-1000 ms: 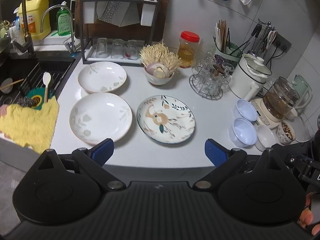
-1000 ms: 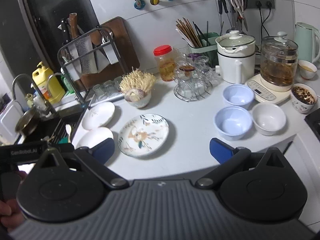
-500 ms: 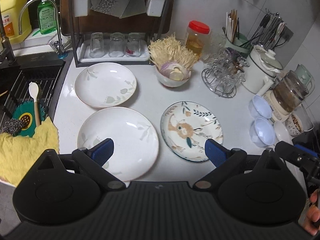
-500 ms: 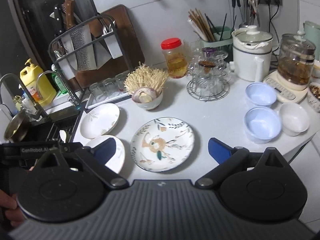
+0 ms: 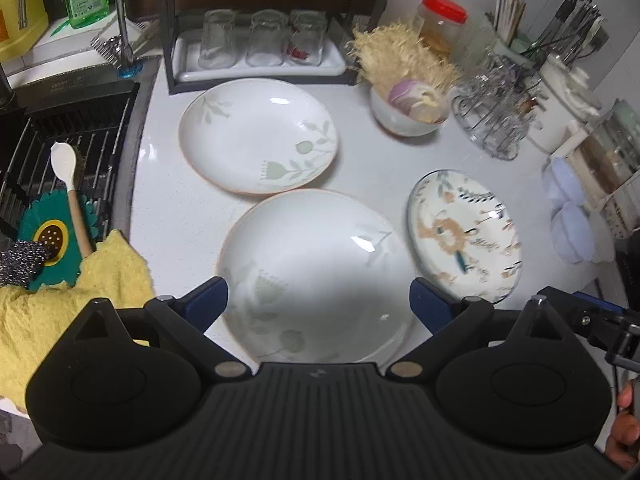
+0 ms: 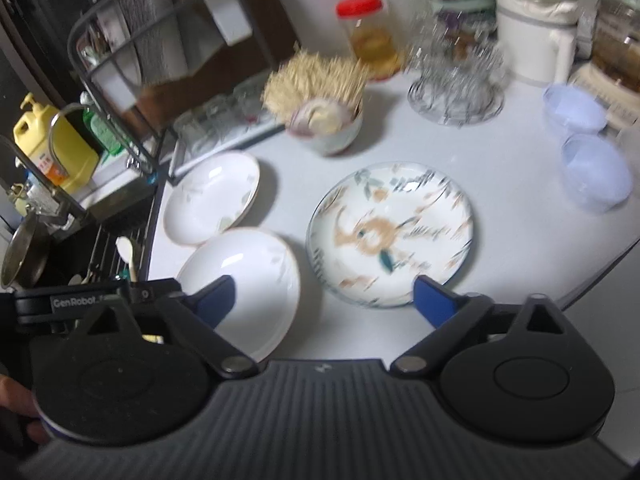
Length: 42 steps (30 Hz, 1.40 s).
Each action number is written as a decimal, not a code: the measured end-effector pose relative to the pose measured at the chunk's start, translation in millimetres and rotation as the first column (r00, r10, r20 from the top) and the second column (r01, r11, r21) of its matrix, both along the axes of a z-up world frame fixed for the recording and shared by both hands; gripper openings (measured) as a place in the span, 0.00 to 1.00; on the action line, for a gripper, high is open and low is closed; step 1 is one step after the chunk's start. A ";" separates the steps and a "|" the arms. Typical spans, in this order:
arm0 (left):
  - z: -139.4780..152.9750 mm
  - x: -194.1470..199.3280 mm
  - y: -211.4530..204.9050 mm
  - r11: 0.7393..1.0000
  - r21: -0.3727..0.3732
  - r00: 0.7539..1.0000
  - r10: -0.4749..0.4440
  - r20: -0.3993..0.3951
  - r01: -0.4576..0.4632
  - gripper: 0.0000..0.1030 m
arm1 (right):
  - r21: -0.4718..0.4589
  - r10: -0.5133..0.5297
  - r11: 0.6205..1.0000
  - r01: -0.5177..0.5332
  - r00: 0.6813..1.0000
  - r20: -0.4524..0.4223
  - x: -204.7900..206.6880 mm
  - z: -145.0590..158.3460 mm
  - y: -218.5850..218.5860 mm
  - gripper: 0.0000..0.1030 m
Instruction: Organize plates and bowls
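Note:
Two white plates with pale leaf prints lie on the white counter: a near one (image 5: 316, 276) (image 6: 252, 280) and a far one (image 5: 258, 134) (image 6: 212, 196). A patterned plate (image 5: 466, 236) (image 6: 390, 234) lies to their right. Two pale blue bowls (image 5: 570, 220) (image 6: 596, 174) stand further right. My left gripper (image 5: 318, 300) is open and empty, just above the near white plate. My right gripper (image 6: 324, 304) is open and empty, above the counter's front edge between the near white plate and the patterned plate.
A bowl of onion and enoki mushrooms (image 5: 408, 108) stands behind the plates, beside a wire glass stand (image 5: 492, 120) and a red-lidded jar (image 5: 442, 24). A dish rack with glasses (image 5: 256, 46) is at the back. The sink (image 5: 60, 168) with a yellow cloth (image 5: 60, 300) is on the left.
Both grippers have moved forward and down toward the plates. The near white plate now fills the space between my left fingers. Both stay open.

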<state>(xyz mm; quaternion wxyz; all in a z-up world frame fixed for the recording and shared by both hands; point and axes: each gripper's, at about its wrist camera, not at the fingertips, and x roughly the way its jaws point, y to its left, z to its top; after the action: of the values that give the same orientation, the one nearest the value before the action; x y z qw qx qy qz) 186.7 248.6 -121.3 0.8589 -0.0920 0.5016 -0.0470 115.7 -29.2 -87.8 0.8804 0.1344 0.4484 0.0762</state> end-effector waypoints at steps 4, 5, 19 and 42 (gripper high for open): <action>-20.6 10.4 17.3 1.000 -0.007 0.999 0.003 -0.036 -0.004 0.95 | 0.022 0.008 1.000 -0.007 0.998 -0.055 9.5 -18.9 17.8 0.74; -25.4 13.0 21.6 1.000 -0.023 0.999 0.003 -0.038 -0.004 0.95 | 0.035 0.008 0.999 -0.006 0.998 -0.068 11.3 -24.4 21.7 0.72; -80.2 50.8 38.3 0.995 -0.058 0.989 -0.089 -0.116 0.083 0.72 | 0.004 -0.031 0.999 0.032 0.985 -0.169 38.1 -78.1 55.6 0.51; -101.4 79.3 53.2 0.981 -0.135 0.981 -0.158 -0.112 0.142 0.28 | 0.026 -0.048 0.998 0.054 0.979 -0.197 54.2 -107.1 62.0 0.20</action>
<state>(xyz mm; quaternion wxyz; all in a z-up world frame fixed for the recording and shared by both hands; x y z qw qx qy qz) 266.0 301.8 -222.7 0.8130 -0.1108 0.5547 -0.1377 169.9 32.8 -194.9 0.8314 0.1666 0.5280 0.0470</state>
